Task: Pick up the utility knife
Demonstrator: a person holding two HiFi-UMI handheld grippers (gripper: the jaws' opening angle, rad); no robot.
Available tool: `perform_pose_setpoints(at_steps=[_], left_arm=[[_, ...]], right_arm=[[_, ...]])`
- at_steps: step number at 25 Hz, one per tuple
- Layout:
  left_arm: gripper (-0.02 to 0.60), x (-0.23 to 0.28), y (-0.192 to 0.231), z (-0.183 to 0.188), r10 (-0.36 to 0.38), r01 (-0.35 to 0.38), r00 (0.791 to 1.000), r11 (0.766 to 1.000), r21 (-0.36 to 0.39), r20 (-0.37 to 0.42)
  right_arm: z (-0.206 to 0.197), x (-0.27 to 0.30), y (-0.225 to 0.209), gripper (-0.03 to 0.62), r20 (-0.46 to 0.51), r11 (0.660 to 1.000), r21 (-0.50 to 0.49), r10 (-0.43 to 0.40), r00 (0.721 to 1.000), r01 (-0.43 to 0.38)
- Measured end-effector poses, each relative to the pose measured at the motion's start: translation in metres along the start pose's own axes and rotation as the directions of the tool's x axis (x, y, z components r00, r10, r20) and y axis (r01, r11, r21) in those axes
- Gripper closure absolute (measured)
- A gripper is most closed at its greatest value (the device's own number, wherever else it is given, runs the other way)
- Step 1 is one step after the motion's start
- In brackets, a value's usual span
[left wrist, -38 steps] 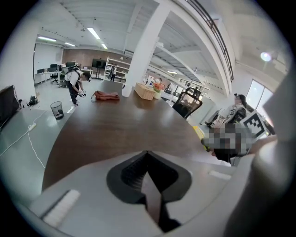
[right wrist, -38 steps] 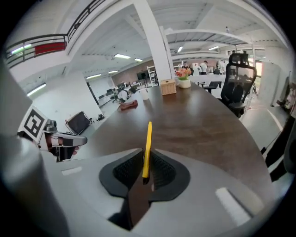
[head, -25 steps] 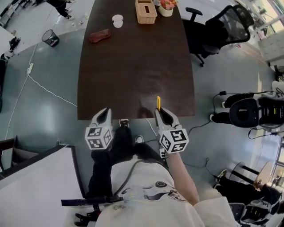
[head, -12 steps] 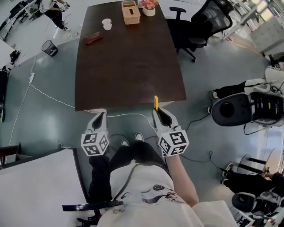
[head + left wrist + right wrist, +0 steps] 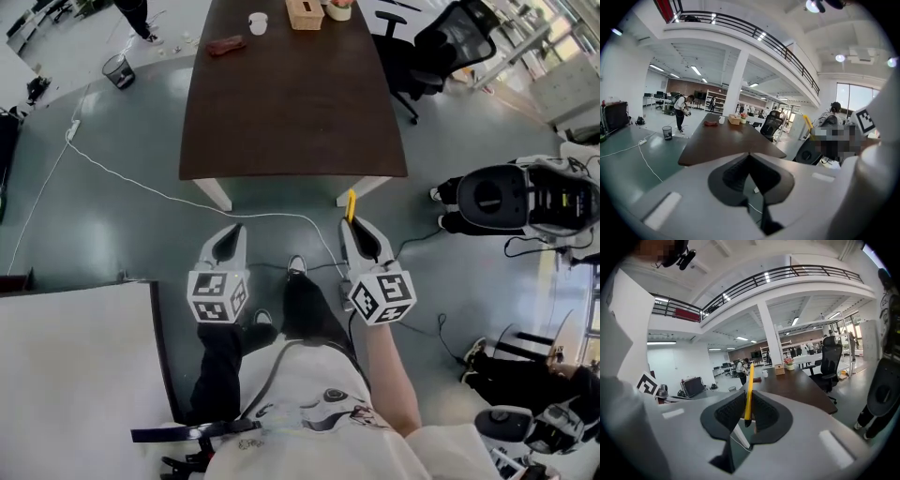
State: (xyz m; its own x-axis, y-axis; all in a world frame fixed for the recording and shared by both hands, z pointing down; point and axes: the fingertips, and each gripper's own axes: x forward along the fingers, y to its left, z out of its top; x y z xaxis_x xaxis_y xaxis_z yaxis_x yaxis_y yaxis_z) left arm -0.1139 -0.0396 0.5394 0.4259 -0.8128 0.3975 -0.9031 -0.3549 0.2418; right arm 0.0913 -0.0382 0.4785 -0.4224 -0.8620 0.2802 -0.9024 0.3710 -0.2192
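A slim yellow utility knife [image 5: 748,393] stands upright between the jaws of my right gripper [image 5: 748,420], which is shut on it. In the head view the knife [image 5: 351,205] sticks out past the right gripper [image 5: 355,229], held in the air over the floor, short of the dark table [image 5: 291,103]. My left gripper [image 5: 232,241] hangs level with it on the left, jaws closed together with nothing in them, also seen in the left gripper view [image 5: 750,161].
The table's far end carries a wicker box [image 5: 305,13], a white cup [image 5: 258,22] and a reddish object [image 5: 226,45]. A white cable [image 5: 159,192] runs across the floor. Black office chairs [image 5: 448,42] stand right, a bin [image 5: 117,69] left.
The person has stepped back from the table: both grippers, level with its near edge before, now hang over the floor. The right gripper still holds the knife.
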Motion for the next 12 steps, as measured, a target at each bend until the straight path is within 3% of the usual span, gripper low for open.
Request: perform_pose_setpoints(at_steps=[6, 12], left_arm=[[0.584, -0.063, 0.002, -0.036, 0.003, -0.003, 1.0, 1.0, -0.021, -0.006], [0.584, -0.078, -0.019, -0.018, 0.028, -0.03, 0.997, 0.999, 0.025, 0.072]], right_arm=[[-0.031, -0.05, 0.059, 0.548, -0.025, 1.0, 0.004, 0.012, 1.0, -0.012], [-0.009, -0.074, 0.07, 0.548, 0.05, 0.998, -0.064, 0.012, 0.999, -0.009]])
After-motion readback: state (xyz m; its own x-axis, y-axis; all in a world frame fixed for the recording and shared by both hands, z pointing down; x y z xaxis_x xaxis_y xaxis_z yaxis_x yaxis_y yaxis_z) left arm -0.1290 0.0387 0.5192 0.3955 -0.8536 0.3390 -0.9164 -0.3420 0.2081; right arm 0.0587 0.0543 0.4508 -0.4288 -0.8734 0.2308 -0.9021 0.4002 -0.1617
